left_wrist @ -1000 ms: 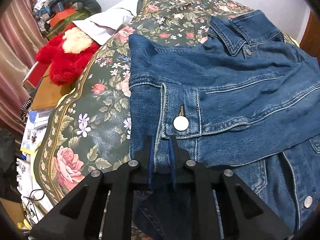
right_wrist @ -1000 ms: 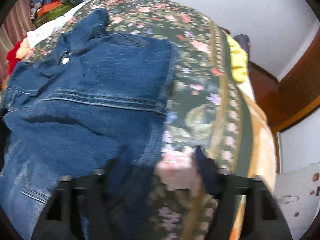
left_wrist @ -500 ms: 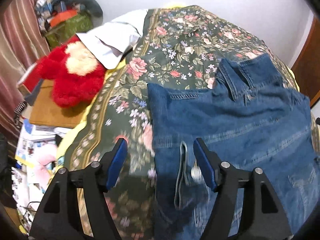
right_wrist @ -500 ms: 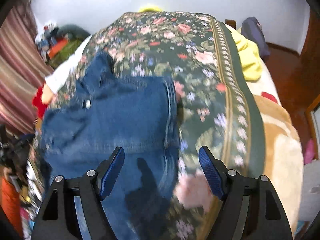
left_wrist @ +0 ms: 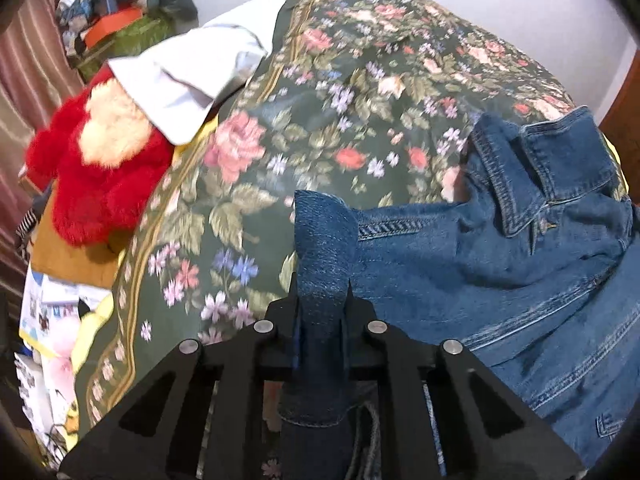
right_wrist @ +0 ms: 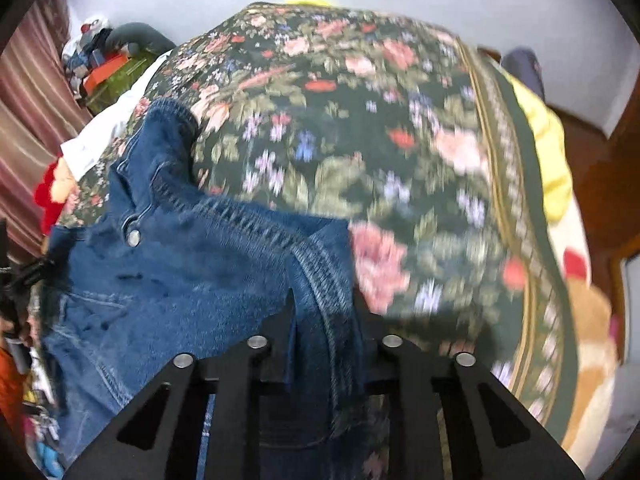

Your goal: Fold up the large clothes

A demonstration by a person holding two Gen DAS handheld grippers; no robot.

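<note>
Pinching both near corners: my left gripper (left_wrist: 322, 304) and right gripper (right_wrist: 324, 312) each clamp the jacket (left_wrist: 500, 264), which stretches forward across the bed (left_wrist: 320, 120), collar far.

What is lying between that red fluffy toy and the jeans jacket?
In the left wrist view, only flowered bedspread lies between the red plush toy and the denim jacket.

Soft, even indoor light, no glare. Motion blur smears the floral bedspread (right_wrist: 400, 184), worst in the right view. Fisheye bending and dark vignette at every corner.
</note>
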